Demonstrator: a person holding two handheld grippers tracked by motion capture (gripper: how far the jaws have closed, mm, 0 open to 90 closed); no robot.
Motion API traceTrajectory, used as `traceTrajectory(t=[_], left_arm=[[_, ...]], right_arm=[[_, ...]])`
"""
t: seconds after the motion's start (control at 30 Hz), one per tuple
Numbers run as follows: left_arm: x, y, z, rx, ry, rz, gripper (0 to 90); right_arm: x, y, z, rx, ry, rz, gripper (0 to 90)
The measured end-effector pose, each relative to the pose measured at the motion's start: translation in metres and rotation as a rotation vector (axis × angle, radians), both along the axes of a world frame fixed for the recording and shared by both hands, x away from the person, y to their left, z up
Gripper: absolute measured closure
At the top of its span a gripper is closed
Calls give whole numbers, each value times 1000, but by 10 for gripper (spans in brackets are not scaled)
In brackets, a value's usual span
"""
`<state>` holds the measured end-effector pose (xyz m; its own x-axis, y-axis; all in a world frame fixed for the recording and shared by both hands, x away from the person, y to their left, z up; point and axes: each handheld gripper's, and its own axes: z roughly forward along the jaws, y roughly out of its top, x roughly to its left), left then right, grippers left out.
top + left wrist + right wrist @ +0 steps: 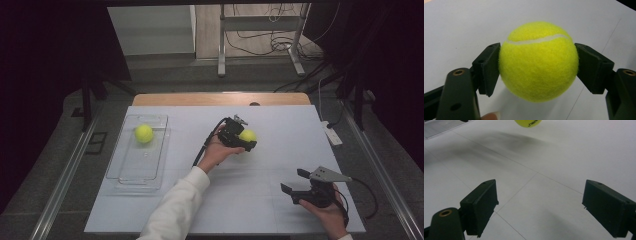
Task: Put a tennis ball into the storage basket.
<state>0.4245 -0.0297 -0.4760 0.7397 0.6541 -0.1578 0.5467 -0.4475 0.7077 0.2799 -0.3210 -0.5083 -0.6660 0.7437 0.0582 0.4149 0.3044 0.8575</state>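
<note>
From the high view we note a second ball (144,133) in the clear tray (155,172); left gripper (243,141), arm outstretched, clamps the tennis ball (538,61); right gripper (295,181) gapes wide.

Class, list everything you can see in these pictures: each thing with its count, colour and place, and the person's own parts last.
tennis balls: two, yellow-green; one in the tray, one between the left gripper's jaws
tray: one, clear, table's left side
table: one, pale top
metal stand: one, grey, on the floor beyond the table
left gripper: black, shut on a ball, mid-table
right gripper: black, open, near right corner
sleeve: white, left arm
</note>
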Motion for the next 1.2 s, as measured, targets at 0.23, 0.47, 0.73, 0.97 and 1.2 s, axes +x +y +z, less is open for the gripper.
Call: traceTrajectory(t=[0.23,0.47,0.73,0.97,1.2], left_arm=[[-5,6,4,-6,-14,5,270],[-10,11,9,-17,-31,7,269],[-15,16,13,-32,-46,7,269],[-21,22,15,-32,-58,5,269],[-25,29,15,-57,-62,15,269]], right_arm=[[0,0,0,-2,0,-2,128],[0,0,0,-3,2,-4,128],[0,0,0,-3,0,-5,128],[0,0,-1,-5,1,-5,128],[0,0,-1,-7,1,-7,128]])
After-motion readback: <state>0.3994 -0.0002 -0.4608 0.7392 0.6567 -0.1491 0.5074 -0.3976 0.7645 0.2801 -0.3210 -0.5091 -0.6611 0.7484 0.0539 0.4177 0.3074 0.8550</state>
